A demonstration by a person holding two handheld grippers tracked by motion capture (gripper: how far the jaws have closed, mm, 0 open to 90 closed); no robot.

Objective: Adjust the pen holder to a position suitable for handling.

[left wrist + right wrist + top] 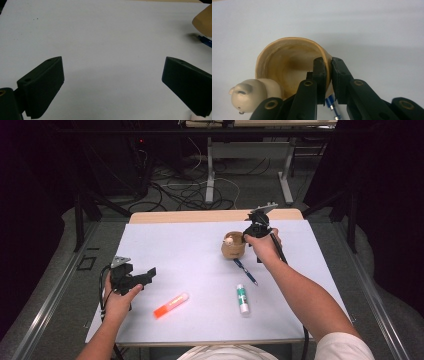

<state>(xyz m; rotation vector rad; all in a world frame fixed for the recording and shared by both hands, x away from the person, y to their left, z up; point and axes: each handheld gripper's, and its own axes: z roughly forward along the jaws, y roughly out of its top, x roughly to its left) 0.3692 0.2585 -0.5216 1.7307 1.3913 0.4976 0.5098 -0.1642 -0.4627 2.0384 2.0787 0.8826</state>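
A tan wooden cup with a small pale animal figure on its rim stands at the back middle of the white table cover. My right gripper is shut on the cup's wall, one jaw inside and one outside, and shows over the cup as the right gripper in the high view. A blue pen lies just in front of the cup. My left gripper stands open over bare cover, and shows at the left edge as the left gripper from above.
An orange highlighter and a white glue stick lie near the front of the cover. The wooden table edge shows at the back. Cables and desk legs lie on the floor beyond.
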